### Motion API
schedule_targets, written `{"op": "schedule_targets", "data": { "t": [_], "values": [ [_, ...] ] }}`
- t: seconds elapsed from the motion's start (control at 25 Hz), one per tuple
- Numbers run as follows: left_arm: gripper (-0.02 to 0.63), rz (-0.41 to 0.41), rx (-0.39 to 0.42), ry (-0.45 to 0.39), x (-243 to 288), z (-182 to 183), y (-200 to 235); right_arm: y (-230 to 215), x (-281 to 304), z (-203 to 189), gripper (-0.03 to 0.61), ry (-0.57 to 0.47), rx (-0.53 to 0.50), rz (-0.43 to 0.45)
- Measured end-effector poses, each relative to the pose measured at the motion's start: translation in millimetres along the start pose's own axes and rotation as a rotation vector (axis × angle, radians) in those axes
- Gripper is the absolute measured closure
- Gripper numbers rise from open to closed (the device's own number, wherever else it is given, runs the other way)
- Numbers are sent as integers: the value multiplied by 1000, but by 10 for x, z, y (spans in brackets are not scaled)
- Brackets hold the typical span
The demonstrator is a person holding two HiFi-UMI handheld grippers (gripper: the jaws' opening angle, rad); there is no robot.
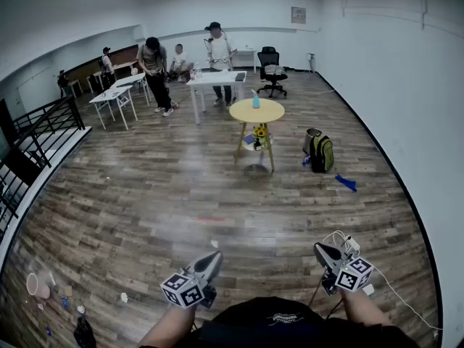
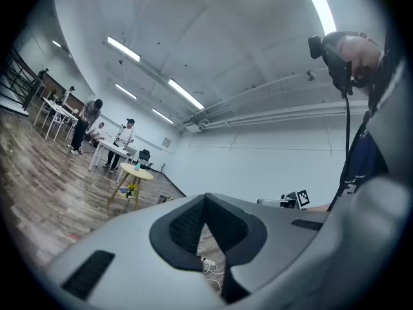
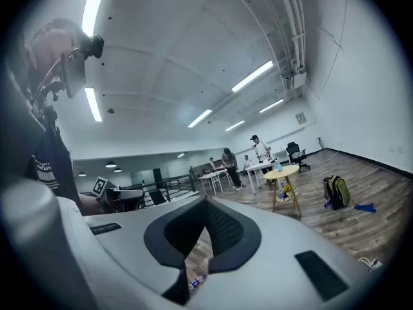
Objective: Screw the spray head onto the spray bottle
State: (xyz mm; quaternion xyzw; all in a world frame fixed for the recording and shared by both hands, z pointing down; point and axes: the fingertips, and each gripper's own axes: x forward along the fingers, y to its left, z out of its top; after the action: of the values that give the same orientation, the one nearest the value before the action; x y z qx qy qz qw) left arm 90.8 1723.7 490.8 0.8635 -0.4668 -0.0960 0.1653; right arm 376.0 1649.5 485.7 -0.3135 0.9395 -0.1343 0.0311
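A small blue spray bottle (image 1: 256, 101) stands on a round yellow table (image 1: 257, 111) far across the room; whether its spray head is on is too small to tell. My left gripper (image 1: 215, 256) and right gripper (image 1: 319, 249) are held low by my body, far from that table, both shut and empty. In the left gripper view the shut jaws (image 2: 206, 202) point level, with the table (image 2: 137, 171) small at the left. The right gripper view shows its jaws (image 3: 206, 205) shut too, with the table (image 3: 284, 171) and bottle (image 3: 279, 166) at the right.
A green backpack (image 1: 322, 153) and a blue object (image 1: 346, 183) lie on the wood floor right of the table. White tables (image 1: 215, 78), an office chair (image 1: 271, 71) and several people are at the back. A railing (image 1: 29, 140) runs along the left; a white cable (image 1: 341, 239) lies near my right gripper.
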Motion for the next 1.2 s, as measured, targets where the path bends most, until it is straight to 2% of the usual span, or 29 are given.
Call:
{"op": "schedule_targets", "data": {
  "t": [0.36,1.2],
  "values": [
    [609,-1,0,0,-11,-9,-36,-107,-59,-7,557,-10,43,-43],
    [610,-5,-12,-8,-73,12,-9,-26,-26,15,557,-2,37,-43]
  ]
}}
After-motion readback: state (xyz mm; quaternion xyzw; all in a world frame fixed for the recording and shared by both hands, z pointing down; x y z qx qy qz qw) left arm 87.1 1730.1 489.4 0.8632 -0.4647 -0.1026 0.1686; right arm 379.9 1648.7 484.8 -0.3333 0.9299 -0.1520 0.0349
